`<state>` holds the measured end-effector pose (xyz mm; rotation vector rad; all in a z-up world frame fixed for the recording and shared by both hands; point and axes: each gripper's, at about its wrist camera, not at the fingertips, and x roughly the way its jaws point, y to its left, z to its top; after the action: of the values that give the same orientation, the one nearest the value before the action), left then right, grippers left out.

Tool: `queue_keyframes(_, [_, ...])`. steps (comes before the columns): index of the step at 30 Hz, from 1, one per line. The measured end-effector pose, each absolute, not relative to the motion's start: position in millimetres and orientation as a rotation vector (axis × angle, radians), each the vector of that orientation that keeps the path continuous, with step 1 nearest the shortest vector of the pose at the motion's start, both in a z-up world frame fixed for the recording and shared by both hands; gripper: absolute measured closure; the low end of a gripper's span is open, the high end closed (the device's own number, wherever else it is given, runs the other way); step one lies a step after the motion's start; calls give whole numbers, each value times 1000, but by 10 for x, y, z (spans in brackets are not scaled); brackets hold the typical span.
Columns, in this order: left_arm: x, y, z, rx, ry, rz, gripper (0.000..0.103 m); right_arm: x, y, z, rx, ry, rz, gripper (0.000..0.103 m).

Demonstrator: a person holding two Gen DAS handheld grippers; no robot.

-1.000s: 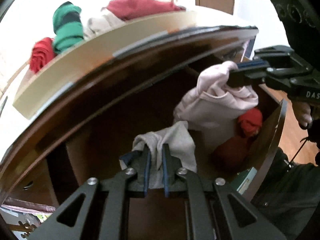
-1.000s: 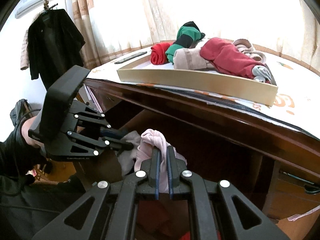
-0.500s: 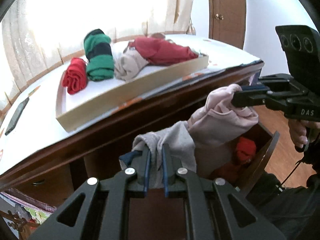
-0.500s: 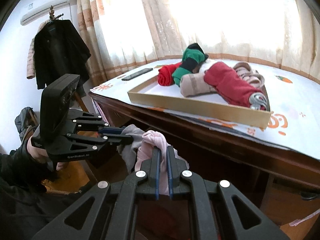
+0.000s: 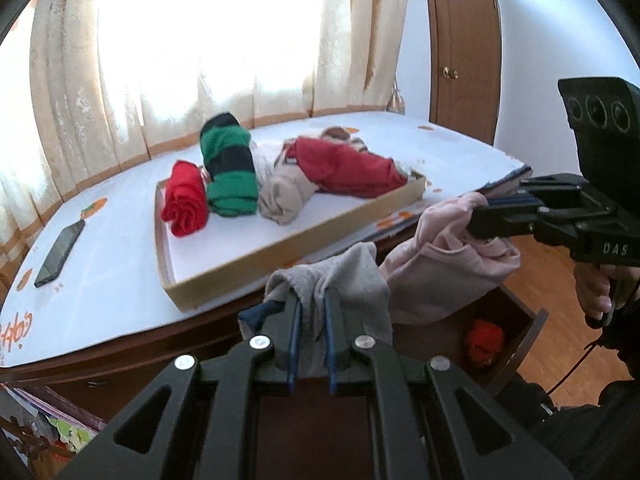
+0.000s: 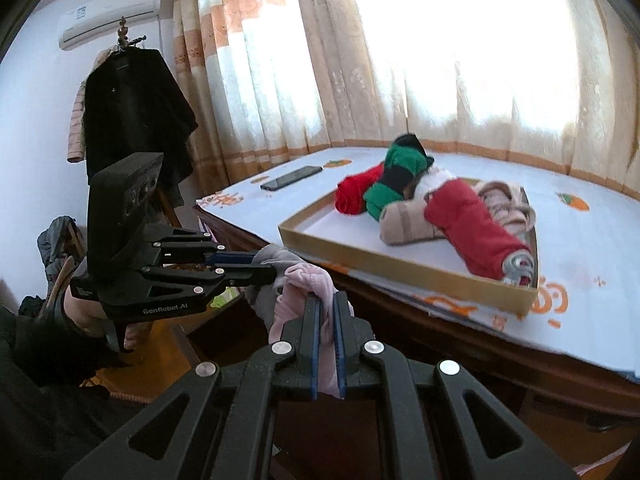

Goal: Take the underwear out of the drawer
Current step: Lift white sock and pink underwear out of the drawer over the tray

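Your left gripper (image 5: 311,307) is clamped on a grey garment (image 5: 352,276), the cloth bunched between both fingers and draped over their tips. A bit of dark blue fabric (image 5: 260,314) hangs at the left finger.

Your right gripper (image 6: 327,305) is closed on a pink garment (image 6: 308,280); the pink cloth folds over the fingertips and hangs down between them. From the left wrist view the same pink piece hangs in a loose bag shape below the right gripper's fingers (image 5: 486,222).

Both garments are up in the air, touching each other, just in front of the table (image 5: 112,248) edge and about level with the tabletop. The grey one sits left of the pink one.

Below and to the right, the drawer (image 5: 528,340) stands pulled out. A red item (image 5: 484,338) lies inside it.

On the table's white cover sits a shallow cardboard tray (image 5: 288,248). In it, from the left wrist view, left to right: a red roll (image 5: 185,204), a green and black striped roll (image 5: 230,168), a beige roll (image 5: 286,196) and a longer dark red bundle (image 5: 344,168). More pale cloth lies behind the dark red bundle; you cannot tell what it is.

A phone (image 5: 60,254) lies flat on the table, left of the tray and apart from it.

Curtains (image 6: 360,60) cover the bright window behind. A black coat (image 6: 132,108) hangs at the wall.
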<state>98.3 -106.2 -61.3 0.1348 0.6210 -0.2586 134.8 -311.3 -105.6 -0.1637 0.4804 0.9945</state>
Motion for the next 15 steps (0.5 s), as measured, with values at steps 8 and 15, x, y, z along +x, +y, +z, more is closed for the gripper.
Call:
queue_keyframes(8, [1065, -1003, -388, 136, 585, -253, 95, 1318, -3026, -794, -186, 433, 1006, 96])
queue_keyframes(15, [1161, -966, -188, 155, 545, -235, 95, 1380, -2923, -549, -205, 397, 1014, 96])
